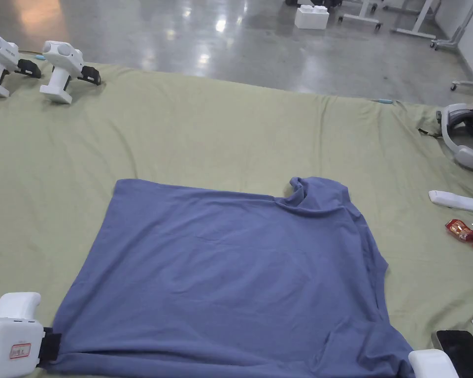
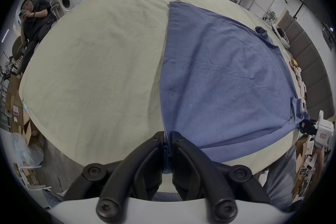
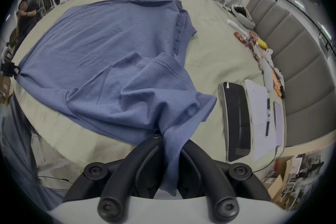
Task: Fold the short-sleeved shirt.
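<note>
Blue shirt (image 1: 230, 275) lies flat on the green sheet (image 1: 206, 133). Left gripper (image 2: 167, 138) and right gripper (image 3: 170, 138) each pinch a near corner, likely tensioning the edge for a fold.

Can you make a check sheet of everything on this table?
Surface: green cloth-covered table, wrinkled.
Job's things: blue cotton short-sleeved shirt, spread out, one sleeve bunched.
Clutter: two spare white handheld claws, white headset, red wrapper, black phone.
Grippers: left claw shut on shirt's corner; right claw shut on its other near corner.
Cables: thin cable at table edge.
Surroundings: shiny grey floor, seated person.
</note>
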Demonstrator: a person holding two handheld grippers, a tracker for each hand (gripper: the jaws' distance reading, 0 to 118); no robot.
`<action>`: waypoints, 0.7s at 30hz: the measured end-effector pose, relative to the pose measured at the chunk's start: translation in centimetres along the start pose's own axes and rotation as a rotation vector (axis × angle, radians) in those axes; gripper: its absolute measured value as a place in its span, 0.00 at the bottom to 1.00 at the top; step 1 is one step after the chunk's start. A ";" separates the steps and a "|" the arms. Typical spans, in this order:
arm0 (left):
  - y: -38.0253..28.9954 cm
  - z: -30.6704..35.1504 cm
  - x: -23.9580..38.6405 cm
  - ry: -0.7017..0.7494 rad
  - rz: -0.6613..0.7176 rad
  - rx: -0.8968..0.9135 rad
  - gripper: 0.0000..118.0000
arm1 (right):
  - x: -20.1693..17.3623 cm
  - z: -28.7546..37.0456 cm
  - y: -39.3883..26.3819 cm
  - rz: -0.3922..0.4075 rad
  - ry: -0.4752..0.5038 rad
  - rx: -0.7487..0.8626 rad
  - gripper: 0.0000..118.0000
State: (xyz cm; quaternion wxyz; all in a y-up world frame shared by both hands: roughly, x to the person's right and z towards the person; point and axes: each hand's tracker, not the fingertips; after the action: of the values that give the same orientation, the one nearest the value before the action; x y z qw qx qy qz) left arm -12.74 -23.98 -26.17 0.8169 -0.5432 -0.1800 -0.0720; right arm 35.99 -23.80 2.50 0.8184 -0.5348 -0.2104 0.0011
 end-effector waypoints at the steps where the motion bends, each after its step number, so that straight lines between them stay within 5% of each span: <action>1: -0.8 0.1 0.5 -0.011 0.005 -0.004 0.09 | 0.0 0.1 0.1 0.007 0.005 -0.006 0.06; 10: -3.6 2.2 2.1 -0.124 0.130 0.089 0.09 | 0.9 2.2 2.4 -0.087 0.045 0.073 0.06; 21: 11.6 -0.4 -2.5 -0.130 0.135 0.157 0.09 | 3.2 0.8 11.0 -0.138 0.036 0.160 0.06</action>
State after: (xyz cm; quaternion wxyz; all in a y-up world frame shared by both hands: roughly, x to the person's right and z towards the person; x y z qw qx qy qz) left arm -11.37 -19.87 -37.23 0.8466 -0.4918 -0.2009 0.0329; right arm 41.08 -17.63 -5.78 0.8602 -0.4519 -0.2312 -0.0479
